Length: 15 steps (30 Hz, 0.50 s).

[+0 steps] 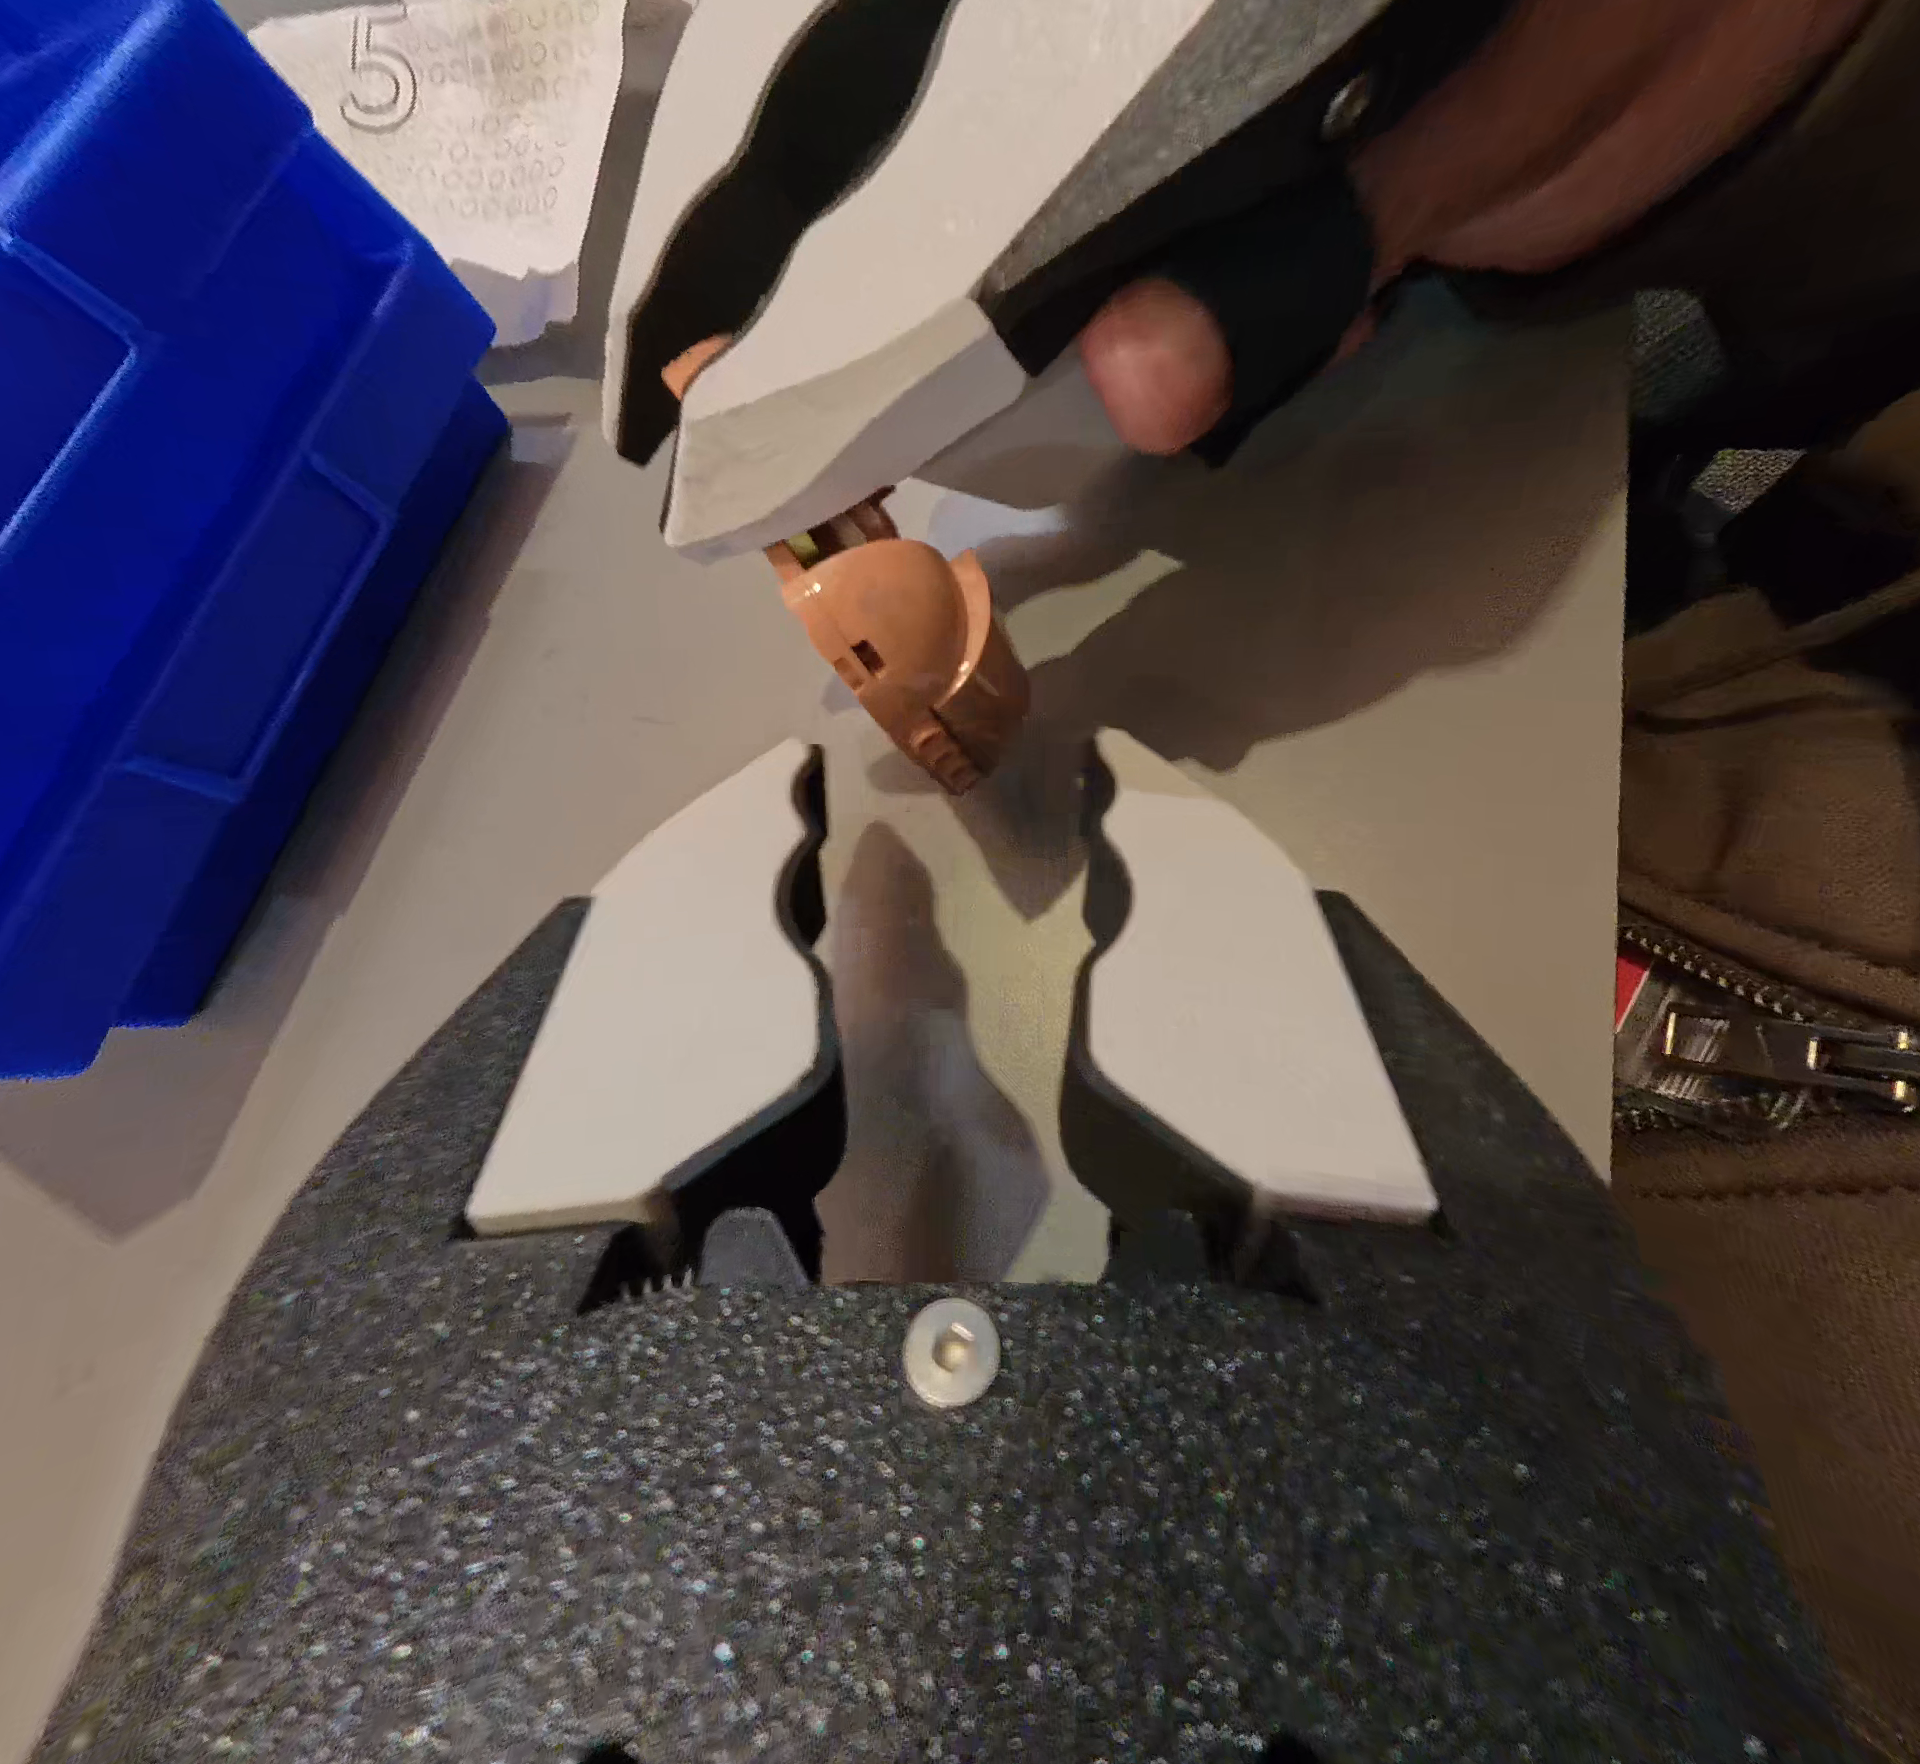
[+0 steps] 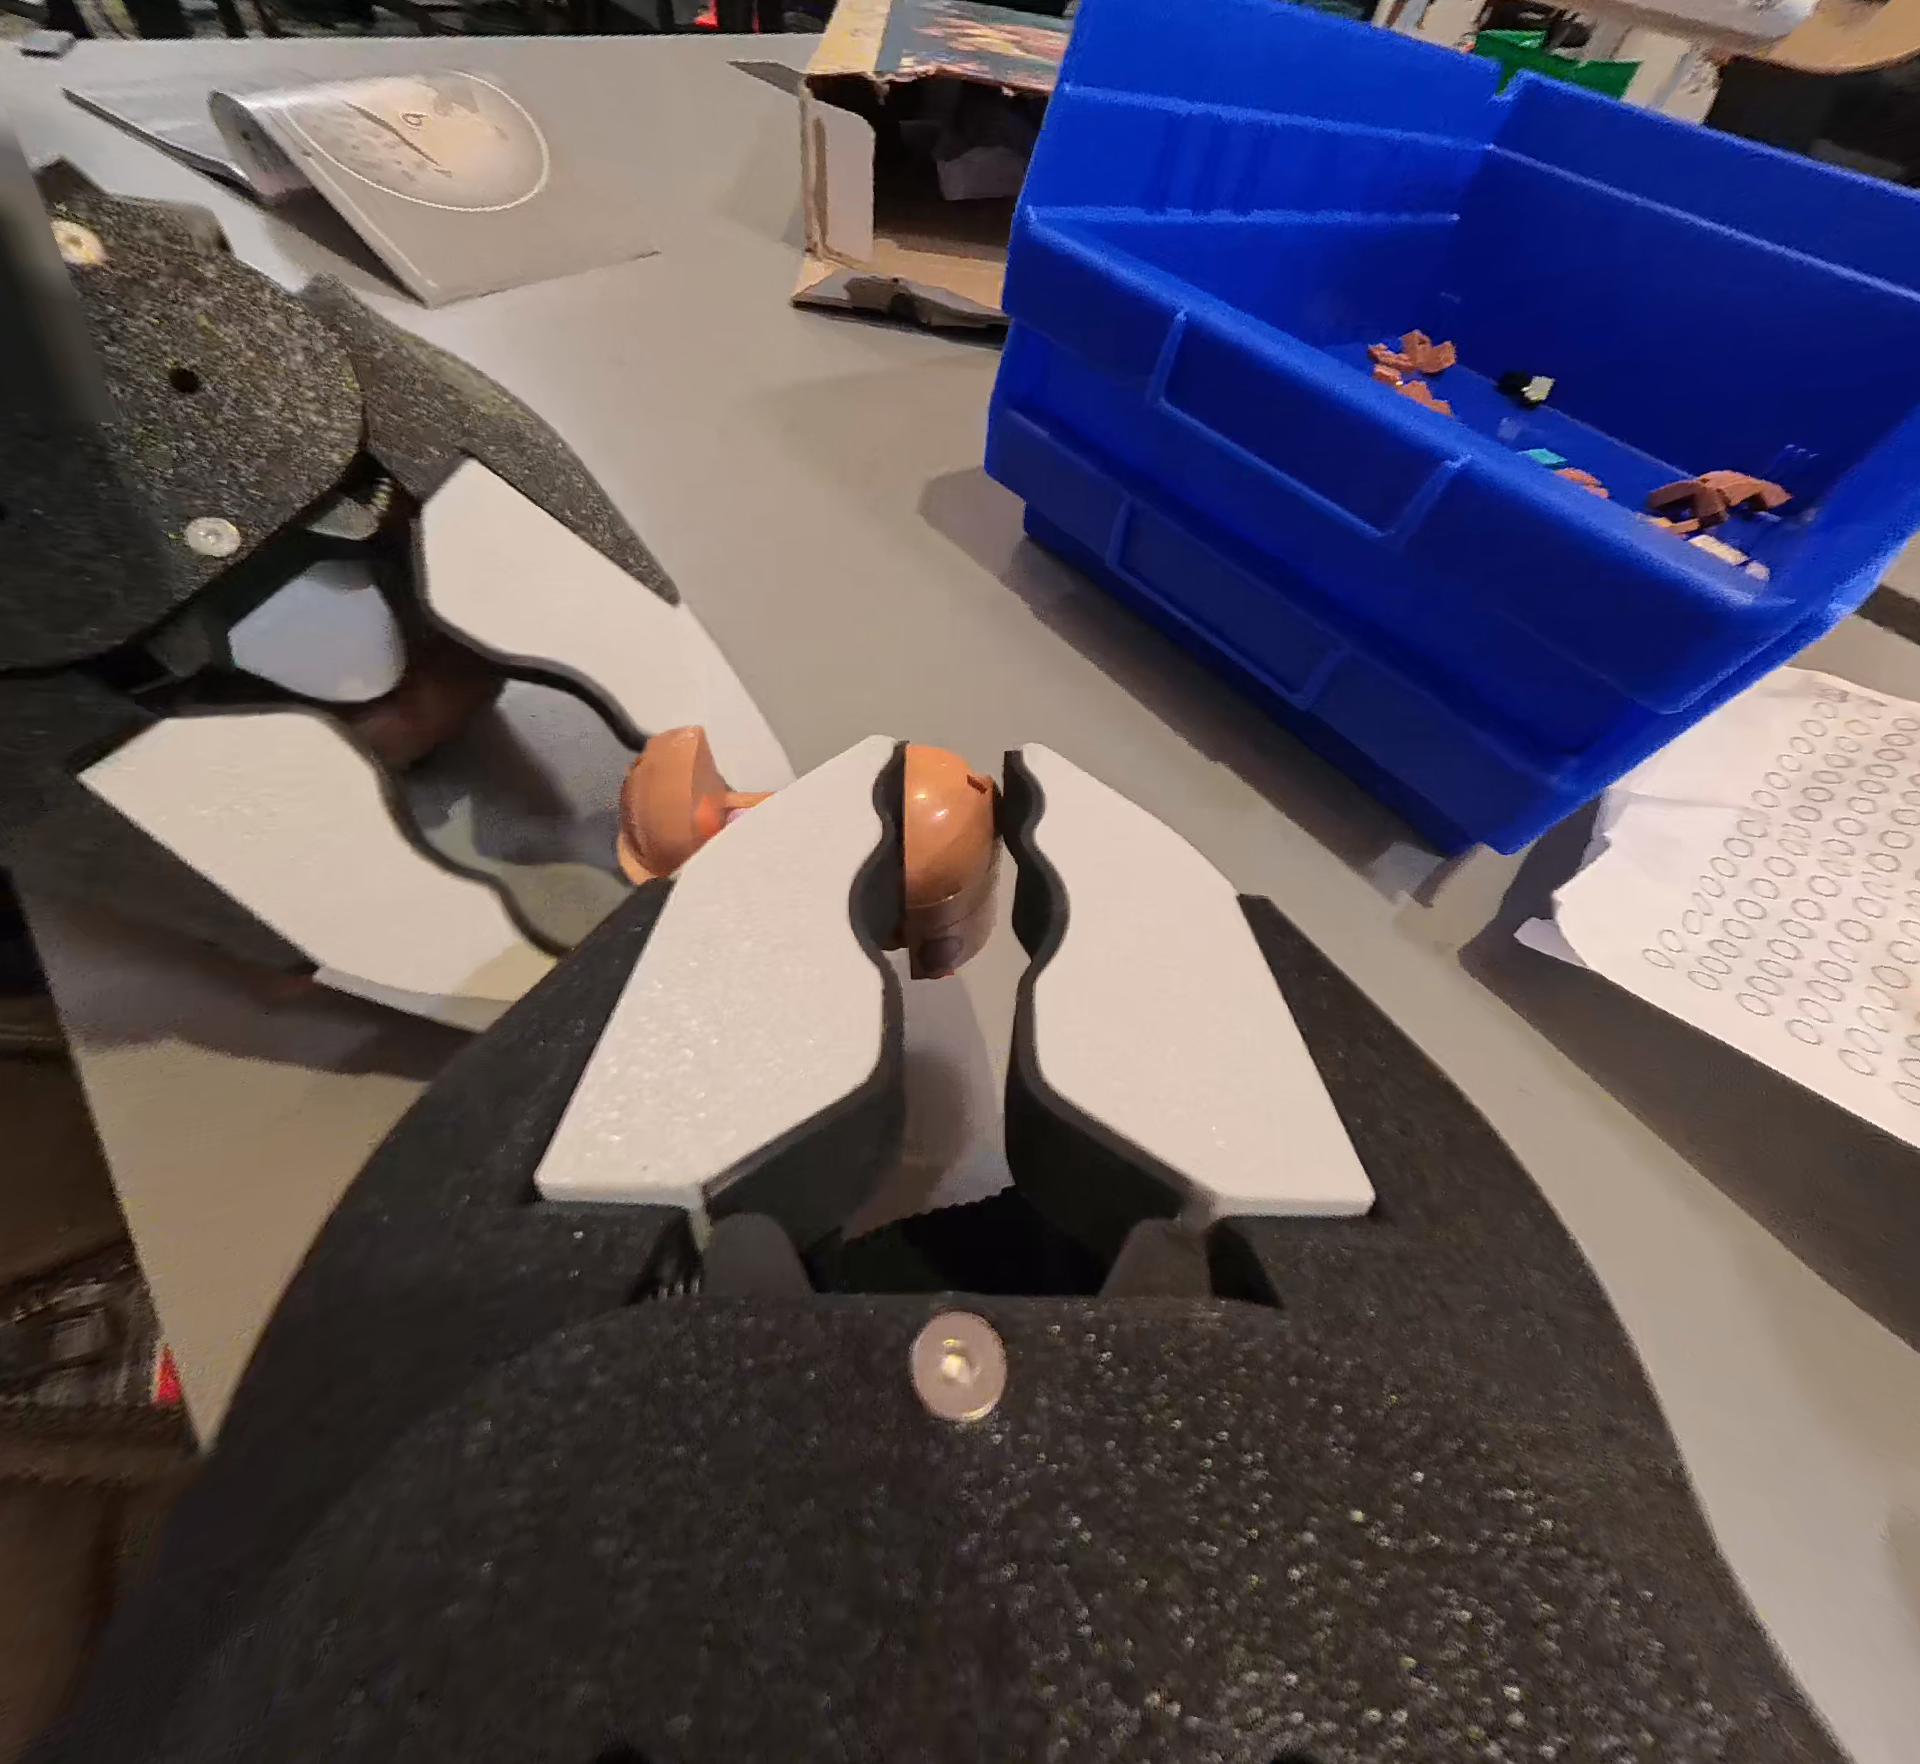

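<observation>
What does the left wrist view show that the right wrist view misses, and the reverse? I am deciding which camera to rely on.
Only the left wrist view shows the gloved hand on the right gripper and a jacket zipper.

Only the right wrist view shows the small brown pieces inside the blue bin, a torn cardboard box and a booklet.

Both show the brown toy part held by the right gripper, the open, empty left gripper, the bin, the printed white sheet and the grey table.
</observation>
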Tool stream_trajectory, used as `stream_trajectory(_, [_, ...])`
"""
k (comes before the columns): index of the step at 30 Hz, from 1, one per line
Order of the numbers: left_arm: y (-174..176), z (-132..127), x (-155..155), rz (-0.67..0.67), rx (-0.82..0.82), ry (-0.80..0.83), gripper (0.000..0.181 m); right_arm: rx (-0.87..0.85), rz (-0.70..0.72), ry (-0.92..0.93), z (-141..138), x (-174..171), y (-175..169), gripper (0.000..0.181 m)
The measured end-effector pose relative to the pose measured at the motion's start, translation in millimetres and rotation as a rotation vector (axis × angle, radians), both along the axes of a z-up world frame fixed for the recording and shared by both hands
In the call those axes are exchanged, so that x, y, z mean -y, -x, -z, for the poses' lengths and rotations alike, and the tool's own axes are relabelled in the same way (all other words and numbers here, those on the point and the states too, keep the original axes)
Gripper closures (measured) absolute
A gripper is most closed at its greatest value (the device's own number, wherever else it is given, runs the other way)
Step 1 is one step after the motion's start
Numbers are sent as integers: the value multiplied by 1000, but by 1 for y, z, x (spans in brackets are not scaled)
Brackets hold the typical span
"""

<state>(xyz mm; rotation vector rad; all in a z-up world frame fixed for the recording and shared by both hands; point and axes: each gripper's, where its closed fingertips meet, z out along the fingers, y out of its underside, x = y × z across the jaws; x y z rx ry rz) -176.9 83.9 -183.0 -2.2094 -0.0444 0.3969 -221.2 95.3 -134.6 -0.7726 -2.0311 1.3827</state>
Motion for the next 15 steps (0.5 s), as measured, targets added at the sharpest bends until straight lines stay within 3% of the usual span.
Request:
stream_trajectory(3, [4,-5,-1,-60,21,-38,119,-36,34,-1,-4,0,1,164])
stream_trajectory(7, [11,-26,-11,-133,53,-203,119,-72,69,63,-15,6,0,164])
stream_trajectory(10, [13,-31,-13,-130,-23,-226,149,-116,83,100,-24,12,-4,164])
stream_trajectory(15, [13,-37,-9,-137,-96,-249,154,-167,87,122,-30,15,-7,162])
